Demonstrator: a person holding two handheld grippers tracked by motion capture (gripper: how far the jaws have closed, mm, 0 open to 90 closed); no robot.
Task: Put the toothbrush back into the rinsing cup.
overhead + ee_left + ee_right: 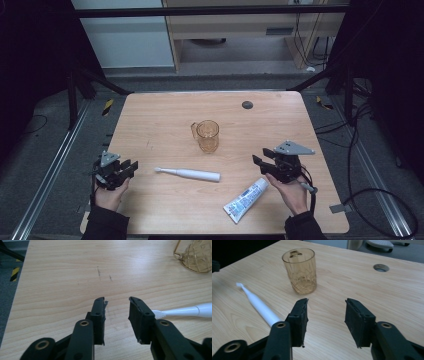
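High view: both grippers are resting low at near edge of desk (150, 210), nothing grasped. Left gripper (131, 167) jaws are standing apart, empty; right gripper (261, 159) jaws likewise released.

Toothbrush (187, 174) is lying flat just beyond left jaws, bristle end nearest them. Toothpaste tube (246, 200) is lying just beside right gripper, on its inner side. Amber glass mug (207, 135) is standing upright ahead, between both, well apart.

Judgement: approach stage, no contact yet. Recommend: left jaws taking brush at thicker handle, not the thin neck; squaring jaws across its axis; keeping low to stop rolling.

Left gripper view is showing bristle head (160, 313) almost touching the right-hand jaw, which high view is too coarse to show. Right gripper view is showing cut pattern on mug (299, 271) and its handle on far side; tube is outside that frame.
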